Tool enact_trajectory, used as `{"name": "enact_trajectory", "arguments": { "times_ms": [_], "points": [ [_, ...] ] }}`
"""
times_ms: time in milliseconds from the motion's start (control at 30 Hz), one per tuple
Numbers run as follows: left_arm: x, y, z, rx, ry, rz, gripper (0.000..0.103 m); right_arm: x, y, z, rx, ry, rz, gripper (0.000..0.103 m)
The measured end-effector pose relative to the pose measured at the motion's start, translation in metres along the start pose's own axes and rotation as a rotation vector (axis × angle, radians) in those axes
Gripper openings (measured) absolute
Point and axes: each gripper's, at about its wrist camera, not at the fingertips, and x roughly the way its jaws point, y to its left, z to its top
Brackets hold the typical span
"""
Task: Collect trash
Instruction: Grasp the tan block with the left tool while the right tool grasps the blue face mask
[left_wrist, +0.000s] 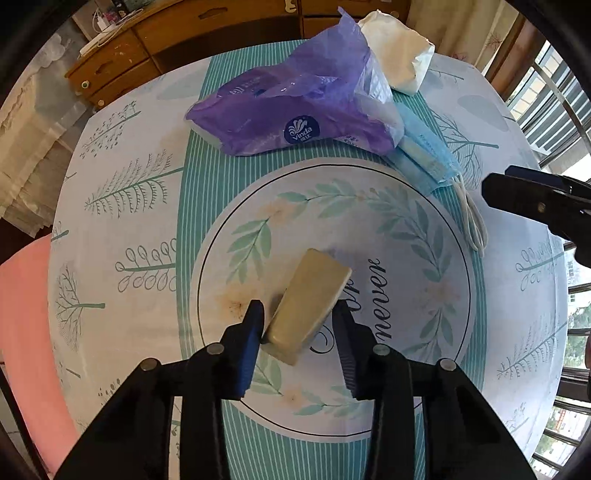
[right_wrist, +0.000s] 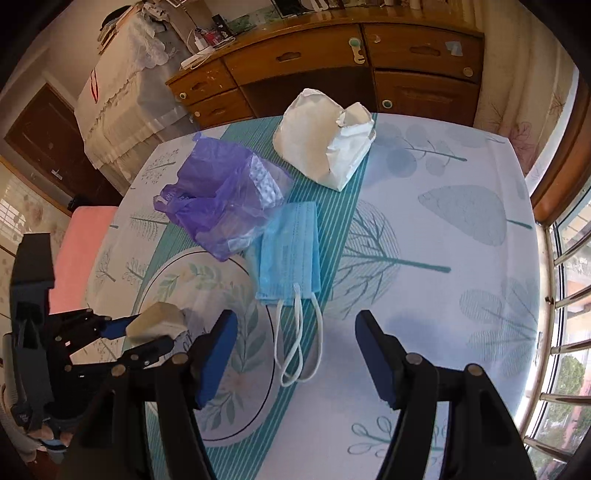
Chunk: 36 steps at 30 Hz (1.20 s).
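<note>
The left gripper (left_wrist: 298, 316) is pinching the tan rectangular foam block (left_wrist: 308, 308), needing a squarer grip, while the right gripper (right_wrist: 295, 345), fingers spread, is nearing the blue pleated face mask (right_wrist: 288, 254).

Soft window daylight, fisheye-warped edges

Block (left_wrist: 308, 301) on table (left_wrist: 122, 229) centre, sat between left gripper (left_wrist: 298, 314) fingers. Plastic bag (left_wrist: 295, 110) further back, face mask (left_wrist: 424, 151) tucked against its right side, paper bag (left_wrist: 397, 55) behind both. Right gripper (right_wrist: 293, 325) over mask loops. Cabinet (right_wrist: 332, 70) past table's far edge.
</note>
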Motion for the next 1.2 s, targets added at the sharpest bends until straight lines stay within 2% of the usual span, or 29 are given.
{"name": "enact_trajectory", "arguments": {
  "times_ms": [67, 267, 433, 500, 567, 667, 767, 1033, 1200],
  "points": [
    [0.0, 0.006, -0.001, -0.048, -0.001, -0.014, 0.028, 0.01, 0.005, 0.008, -0.03, 0.01, -0.024, 0.067],
    [-0.001, 0.039, -0.007, -0.248, 0.002, -0.049, 0.027, 0.036, 0.022, 0.022, -0.09, 0.032, -0.07, 0.067],
    [-0.003, 0.059, -0.016, -0.35, 0.001, -0.072, 0.026, 0.048, 0.032, 0.022, -0.134, 0.027, -0.134, 0.066],
    [-0.004, 0.064, -0.02, -0.375, 0.0, -0.073, 0.026, 0.048, 0.034, 0.021, -0.151, 0.013, -0.164, 0.058],
    [-0.005, 0.073, -0.025, -0.39, 0.0, -0.074, 0.026, 0.047, 0.035, 0.019, -0.177, 0.001, -0.21, 0.04],
    [-0.006, 0.075, -0.031, -0.404, -0.003, -0.08, 0.026, 0.043, 0.031, 0.016, -0.168, 0.002, -0.196, 0.019],
    [-0.01, 0.076, -0.039, -0.407, -0.008, -0.084, 0.025, 0.039, 0.025, 0.011, -0.147, 0.019, -0.177, 0.014],
    [-0.032, 0.068, -0.064, -0.407, -0.033, -0.113, 0.024, 0.013, 0.025, -0.024, -0.091, 0.04, -0.124, 0.013],
    [-0.056, 0.069, -0.088, -0.403, -0.063, -0.136, 0.024, -0.013, 0.04, -0.05, -0.041, 0.029, -0.073, 0.013]
  ]
}}
